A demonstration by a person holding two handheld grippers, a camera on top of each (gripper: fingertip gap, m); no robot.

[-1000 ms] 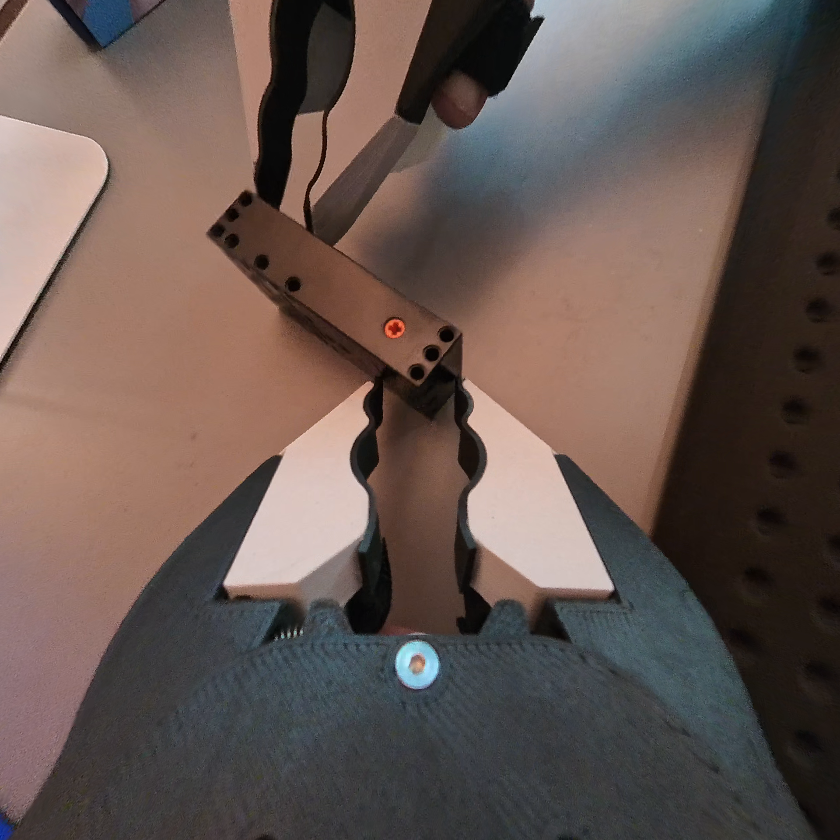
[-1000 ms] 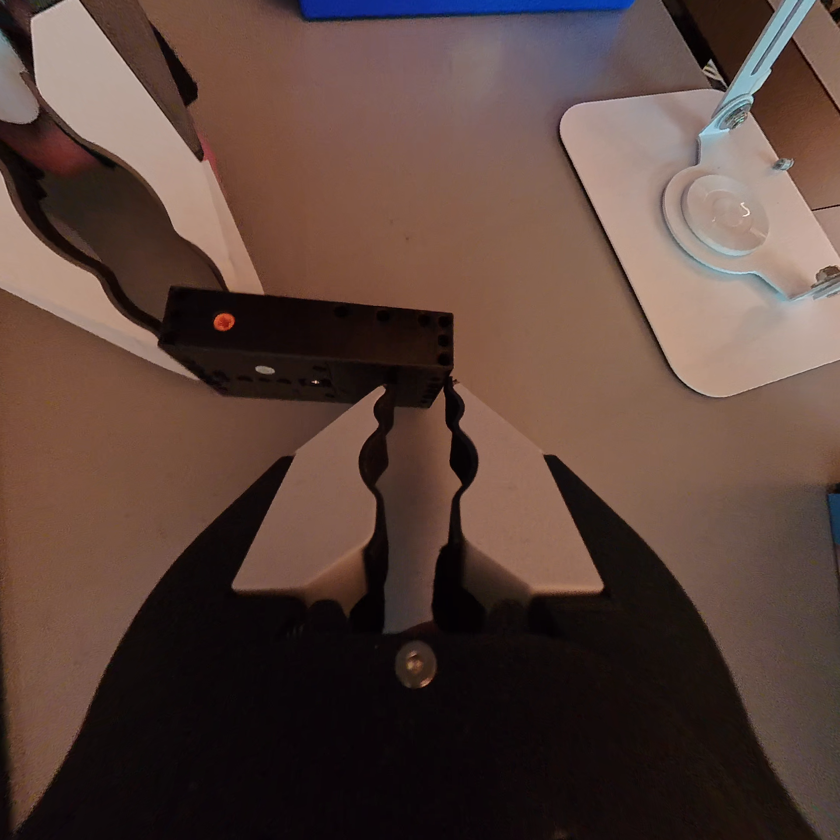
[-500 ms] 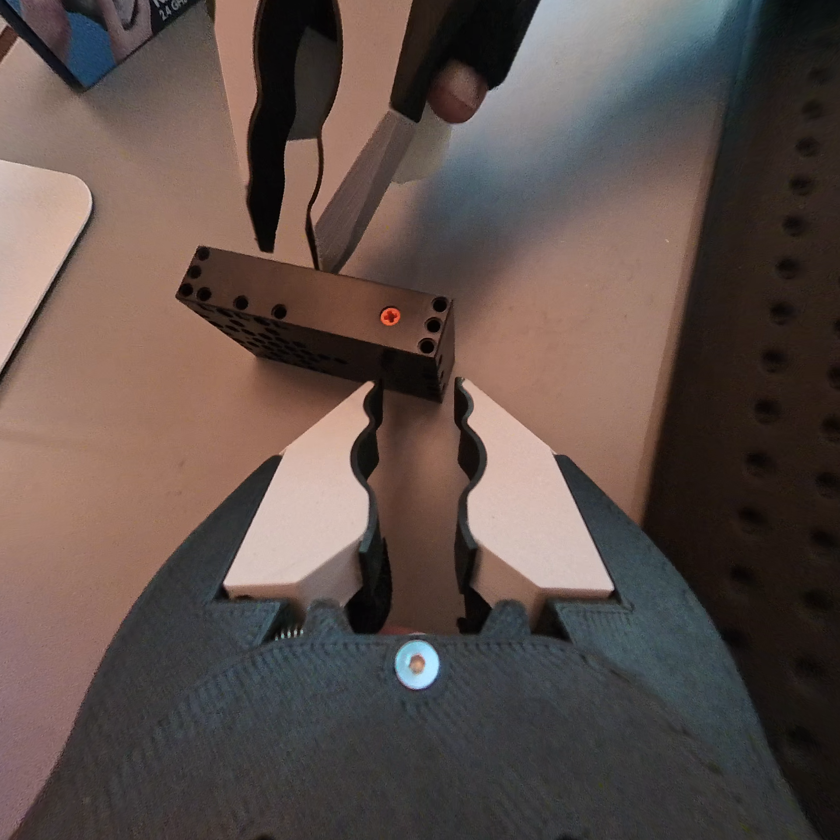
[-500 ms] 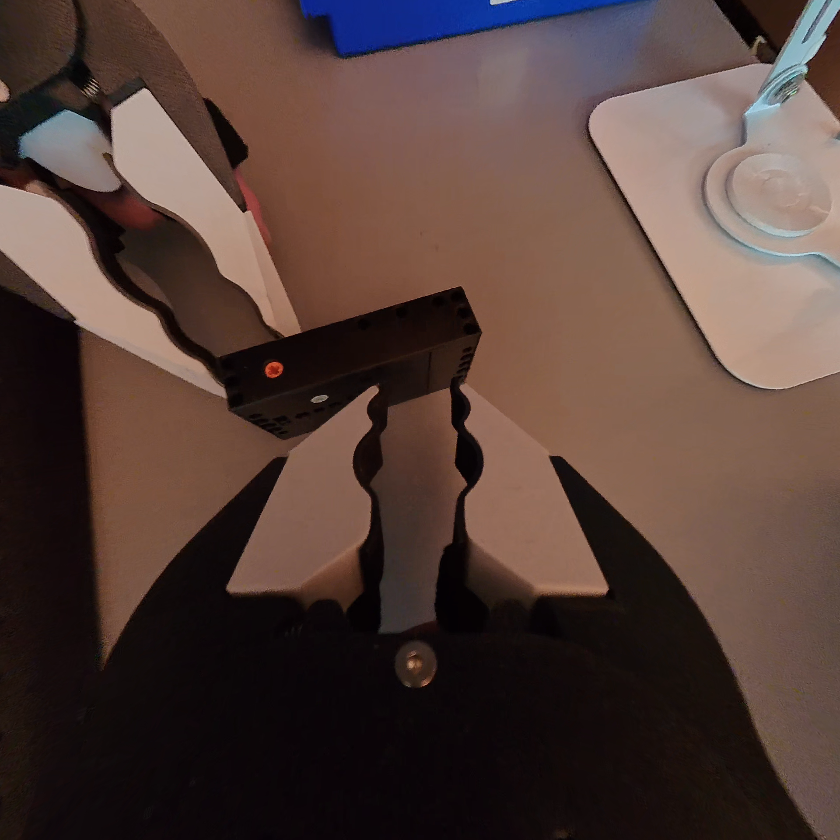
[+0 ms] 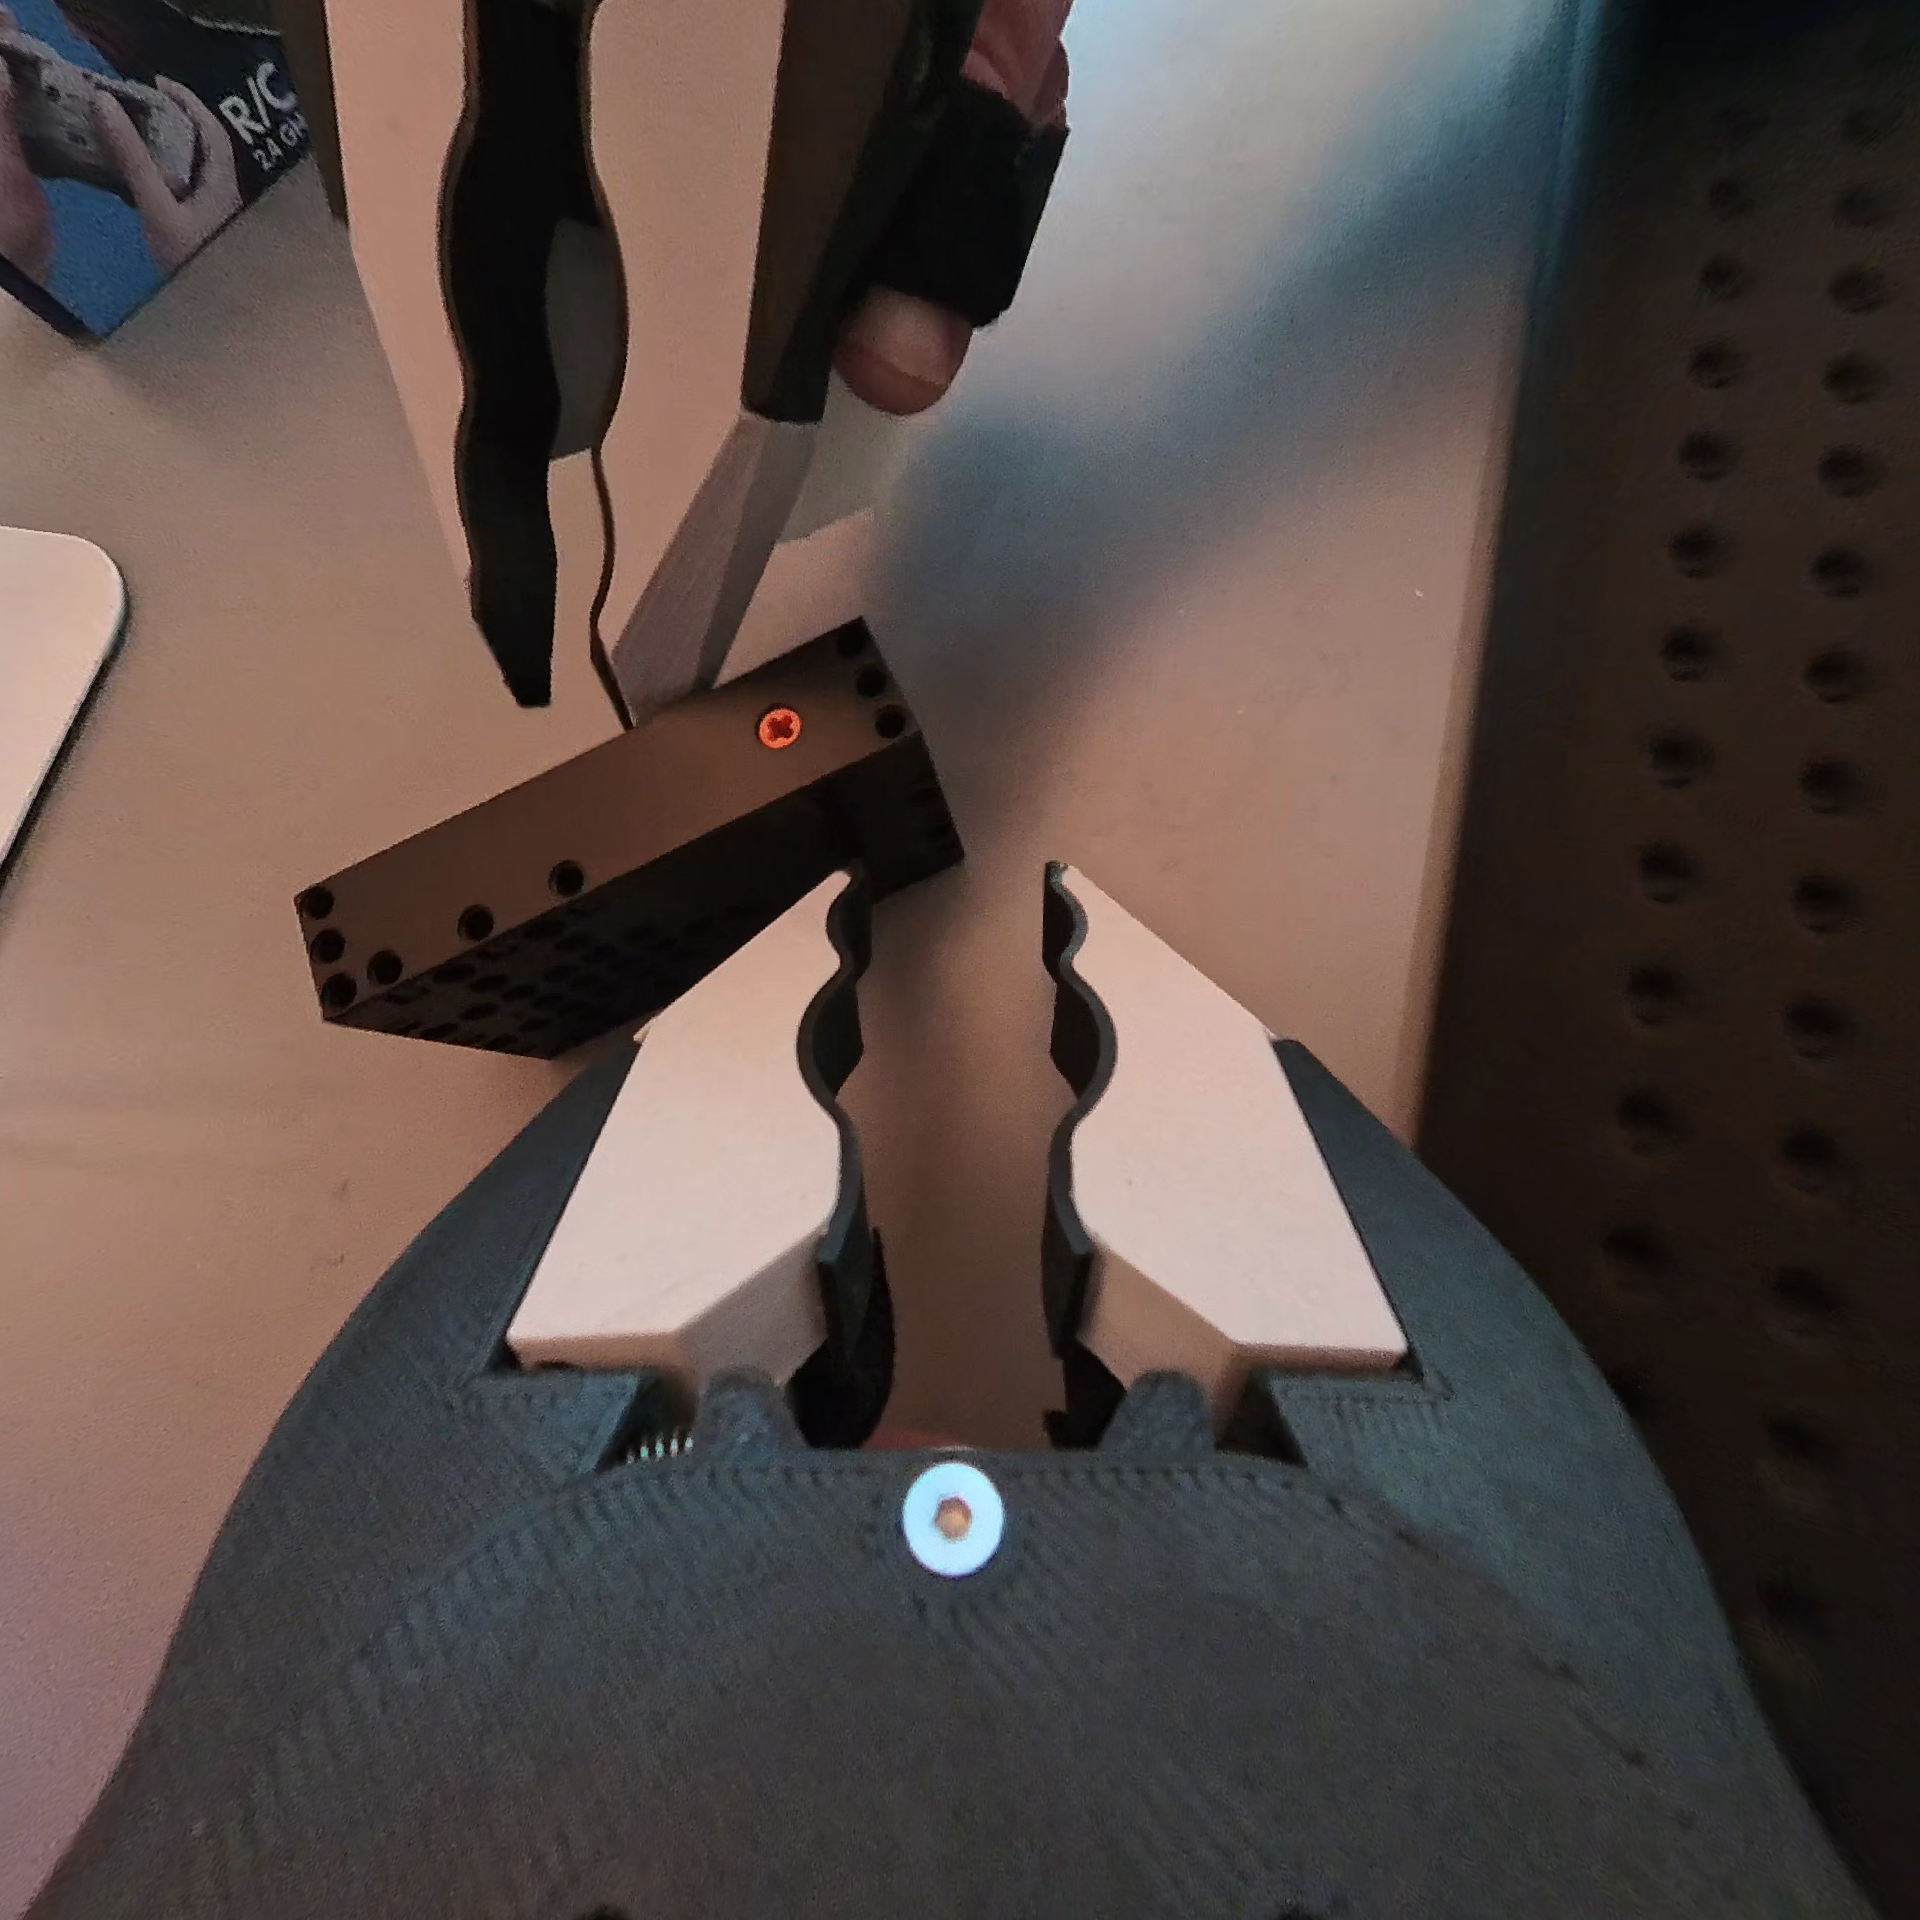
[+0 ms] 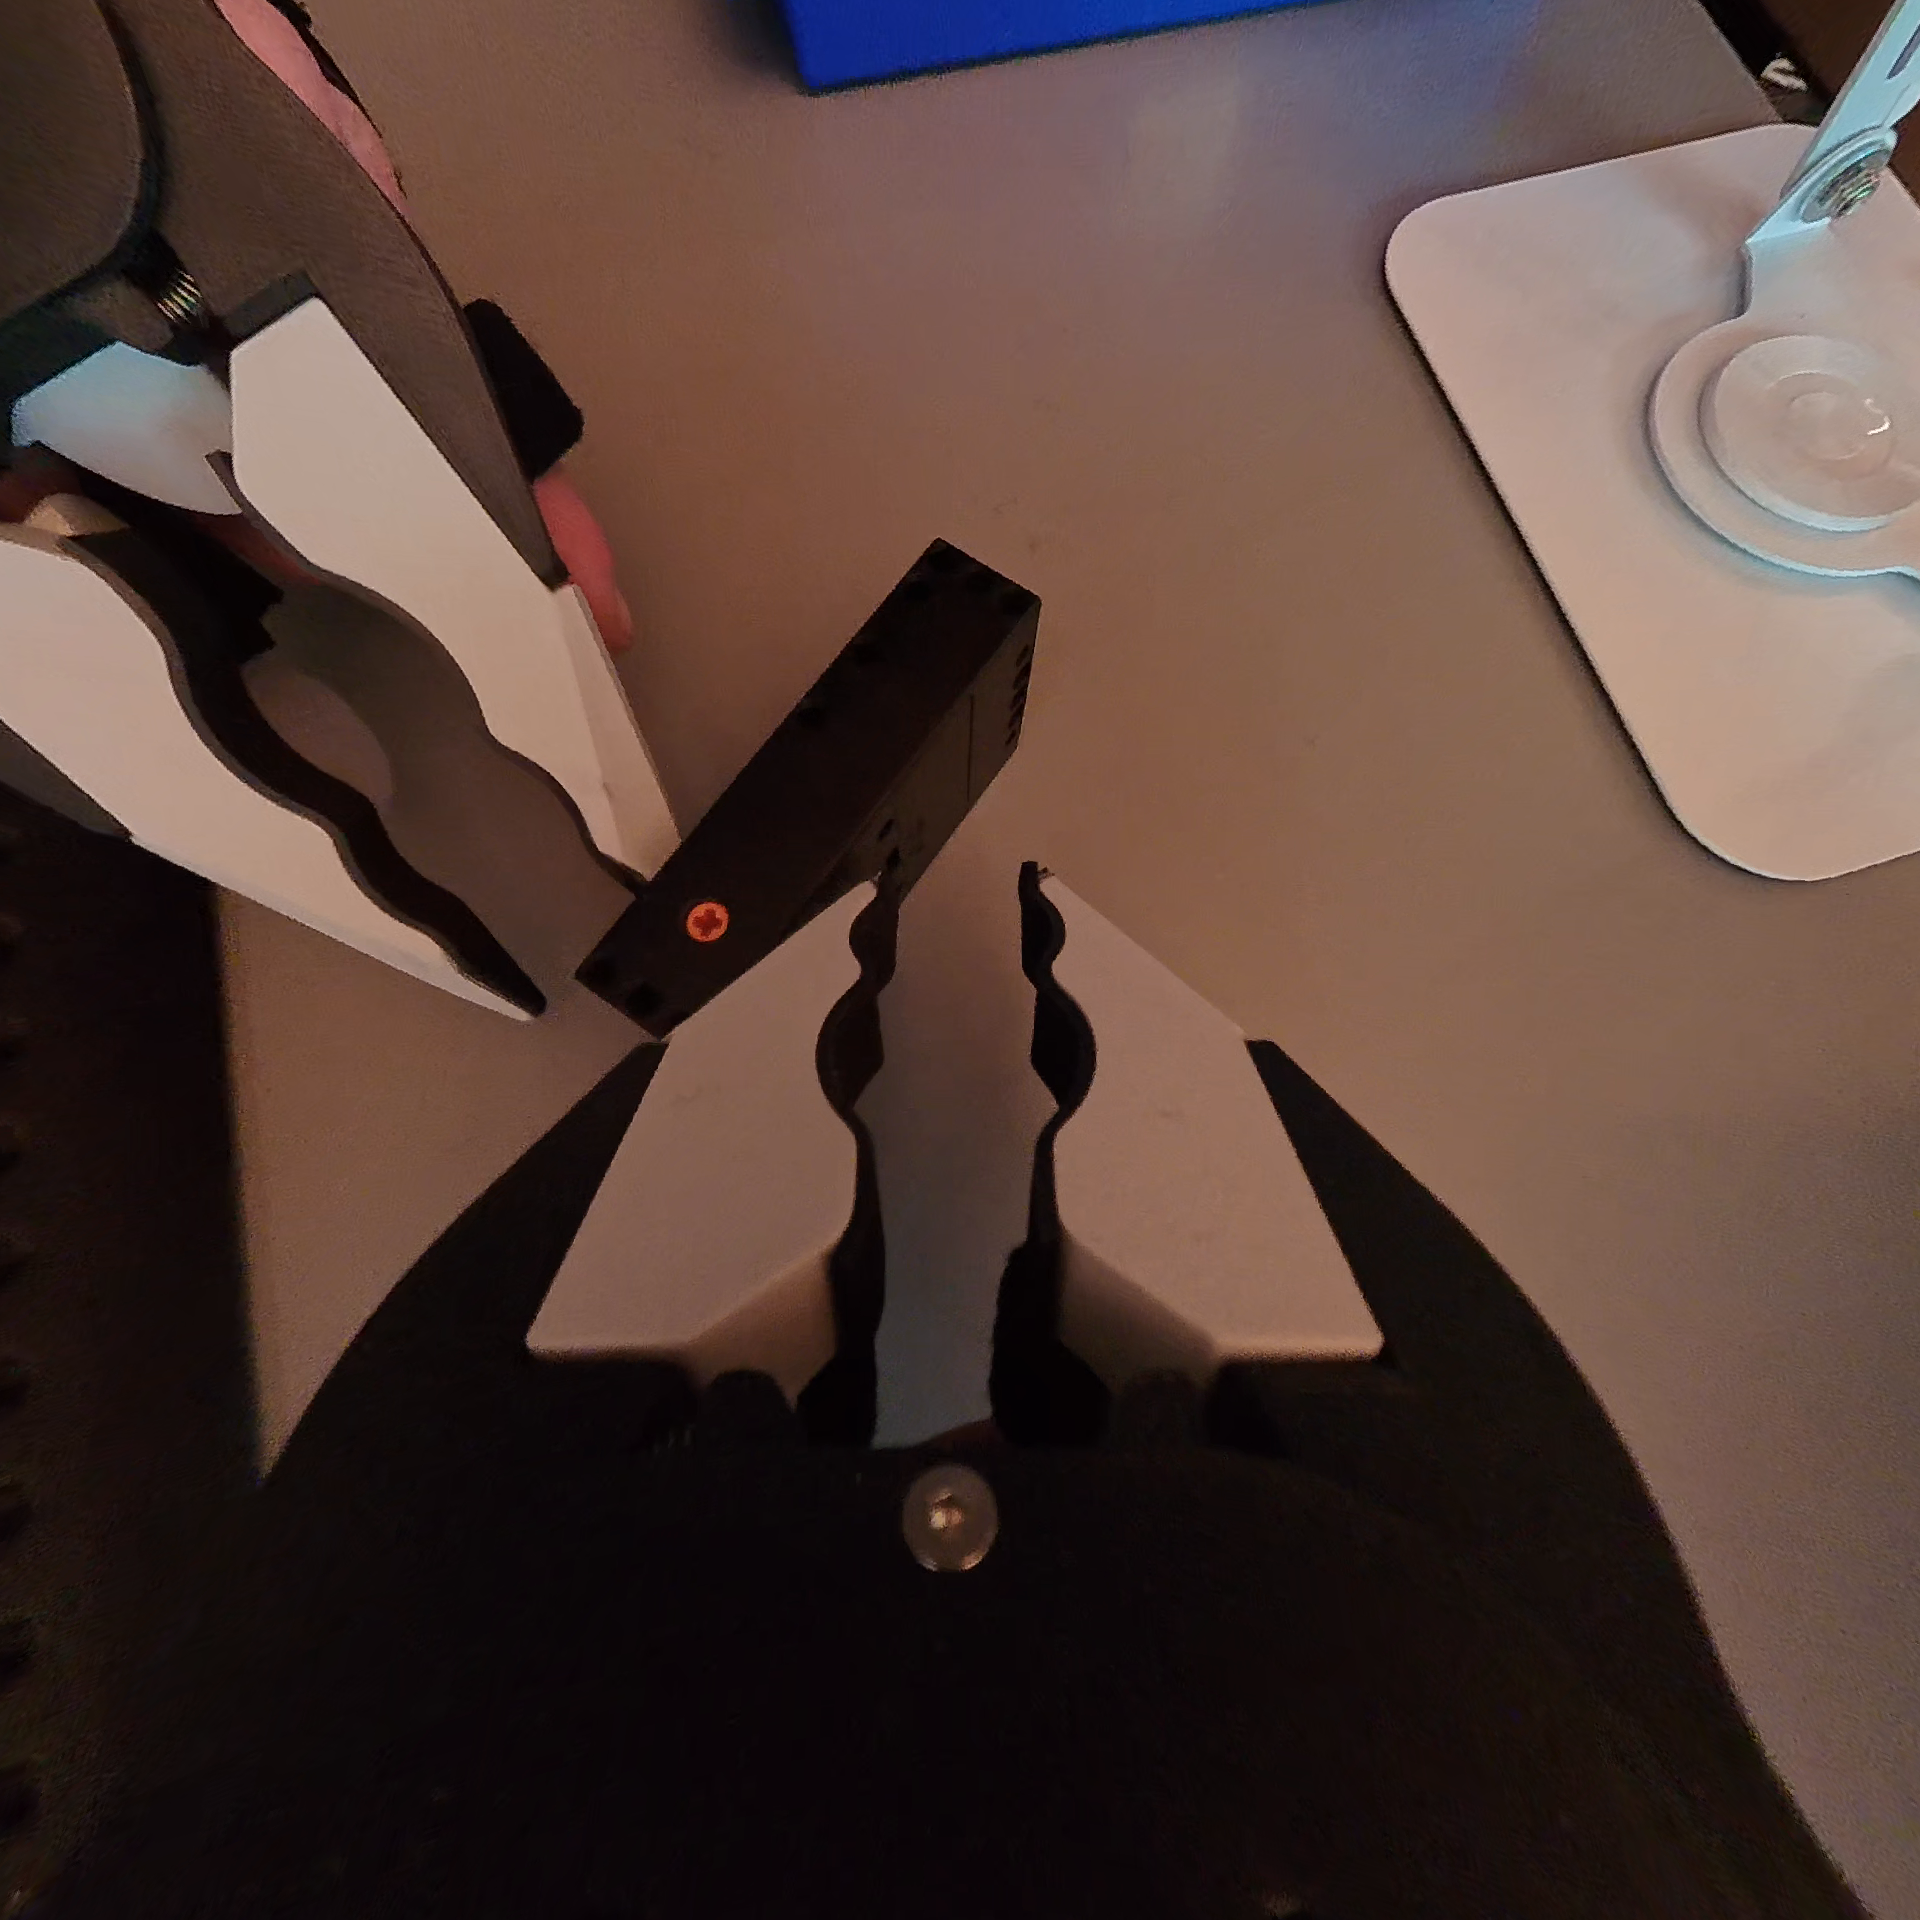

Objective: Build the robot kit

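A black rectangular block (image 5: 623, 862) with many small holes and one orange screw stands on its long narrow side on the tan table. My left gripper (image 5: 951, 883) is open with nothing between its jaws. The block's screw end sits just ahead of its left fingertip (image 5: 847, 904). My right gripper (image 6: 956, 883) is open and empty too. The block (image 6: 831, 790) lies slantwise against its left fingertip (image 6: 883, 914). The right gripper (image 5: 623, 582) comes in from the top of the left wrist view. The left gripper (image 6: 582, 935) comes in from the left of the right wrist view, its tips at the screw end.
A white stand with a flat base (image 6: 1662, 468) is at the right of the right wrist view, and its corner shows in the left wrist view (image 5: 42, 665). A blue box (image 6: 1039, 31) lies at the far edge. A dark perforated panel (image 5: 1714, 831) borders the table.
The block has turned on the table, its screw end swinging away. It was between each gripper's fingertips a second ago and now lies to the left of both gaps.
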